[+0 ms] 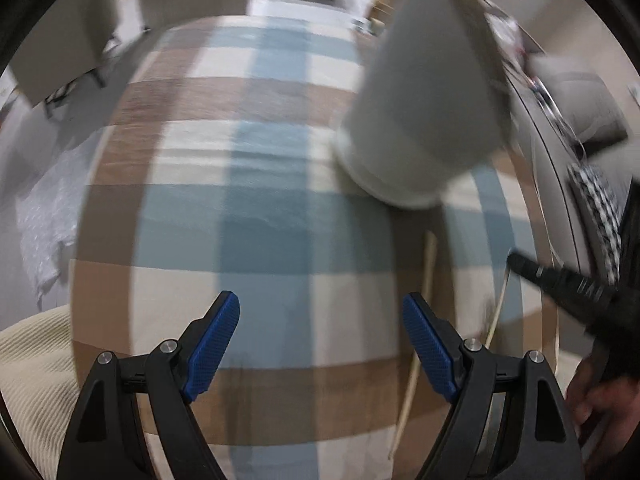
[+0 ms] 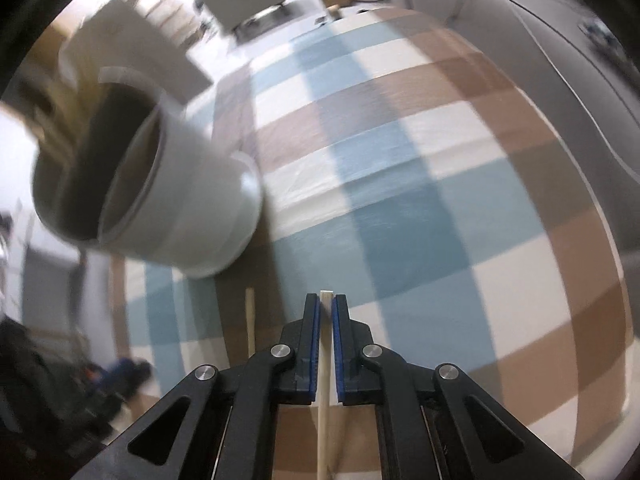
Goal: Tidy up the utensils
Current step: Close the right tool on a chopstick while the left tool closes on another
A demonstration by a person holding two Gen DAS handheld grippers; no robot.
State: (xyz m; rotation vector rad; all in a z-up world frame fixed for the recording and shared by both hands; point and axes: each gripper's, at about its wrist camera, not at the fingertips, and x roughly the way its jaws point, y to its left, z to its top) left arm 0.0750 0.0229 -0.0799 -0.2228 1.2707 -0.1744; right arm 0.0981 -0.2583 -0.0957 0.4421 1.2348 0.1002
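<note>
A pale grey utensil holder (image 1: 424, 100) stands on the checked tablecloth (image 1: 260, 208), up and to the right of my left gripper (image 1: 320, 320). That gripper is open with nothing between its blue pads. In the right wrist view the holder (image 2: 180, 200) is at the left, blurred, with wooden utensils inside. My right gripper (image 2: 325, 300) is shut on a thin wooden chopstick (image 2: 323, 420). A second chopstick (image 2: 250, 320) lies on the cloth just to its left. From the left wrist view the right gripper (image 1: 516, 260) enters at the right, its chopstick (image 1: 494, 328) slanting down-left beside the lying chopstick (image 1: 430, 264).
The table carries a blue, brown and white checked cloth (image 2: 400, 200). A cream ribbed fabric (image 1: 28, 380) is at the lower left. A person's hand (image 1: 600, 400) holds the right gripper. Chairs (image 1: 60, 52) stand beyond the far edge, and a grey sofa (image 2: 560, 60) runs along the right.
</note>
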